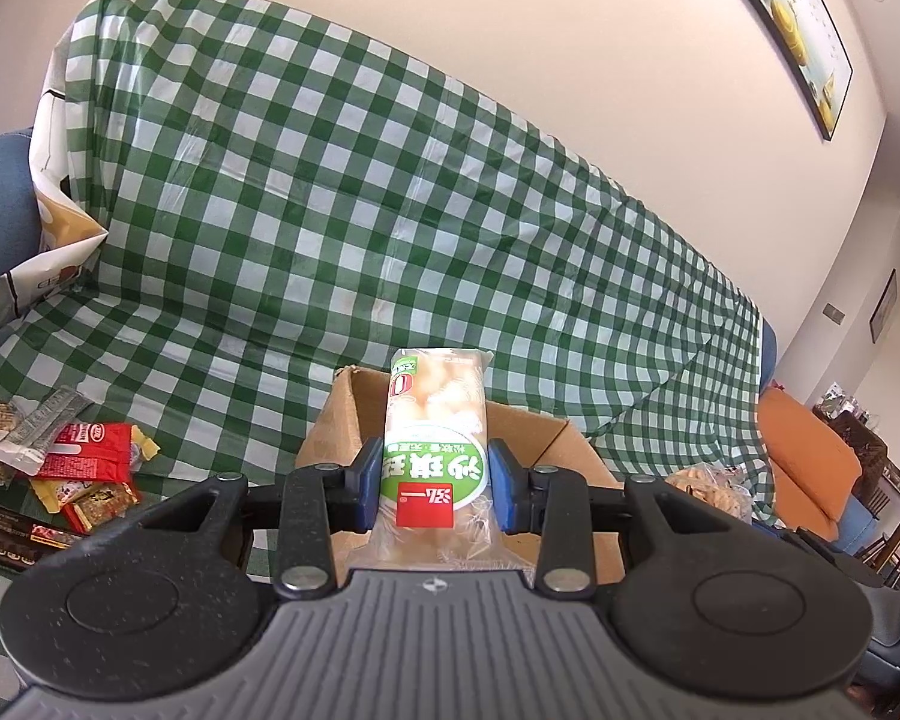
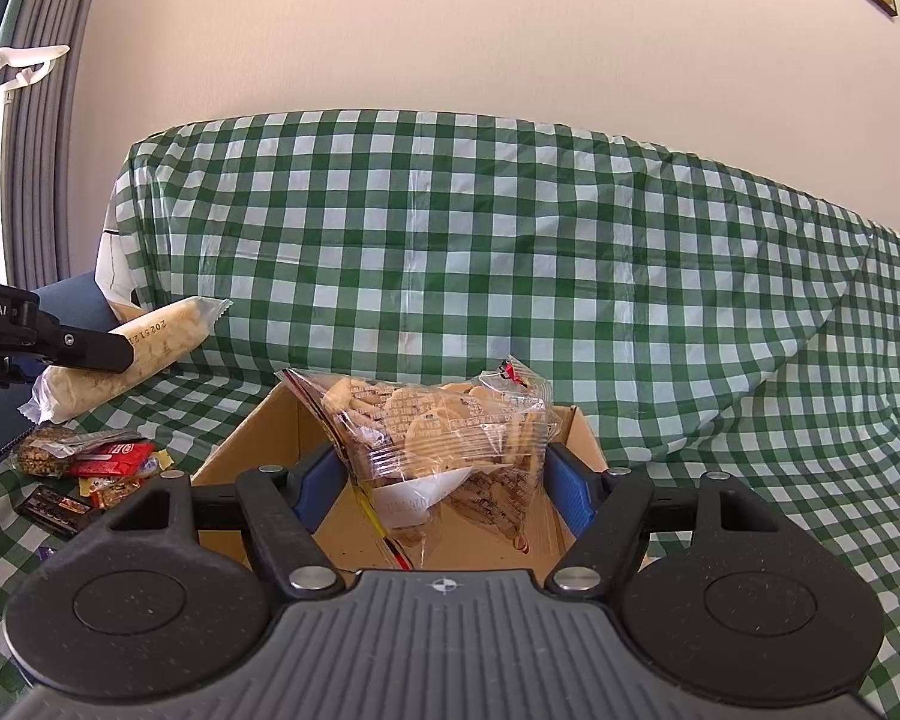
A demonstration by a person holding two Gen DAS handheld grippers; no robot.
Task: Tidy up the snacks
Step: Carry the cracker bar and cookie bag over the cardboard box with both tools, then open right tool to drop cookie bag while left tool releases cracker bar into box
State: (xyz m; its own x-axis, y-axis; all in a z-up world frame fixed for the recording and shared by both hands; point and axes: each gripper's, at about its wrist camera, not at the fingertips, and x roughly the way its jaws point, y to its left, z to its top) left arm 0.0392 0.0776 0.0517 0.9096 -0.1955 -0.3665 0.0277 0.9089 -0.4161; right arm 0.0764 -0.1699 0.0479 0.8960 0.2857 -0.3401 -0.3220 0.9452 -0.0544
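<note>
L. gripper [image 1: 435, 477]: blue pads pinch a long green-label snack pack [image 1: 435, 420], held off the surface, above and to the left of the cardboard box [image 2: 258, 438]. R. gripper [image 2: 444, 480]: jaws wide, clamped on both sides of a clear cookie bag [image 2: 444, 420] held over the open box. Loose snacks [image 1: 78, 468] lie in a pile w/ mixed wrappers on the green check cloth [image 2: 450, 228], left of box.

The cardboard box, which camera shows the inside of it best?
The right wrist view: the cardboard box lies open ahead, its floor and inner walls visible around the clear bag of biscuits. The left wrist view shows only parts of its walls, the rest hidden behind the long green-labelled snack pack.
</note>
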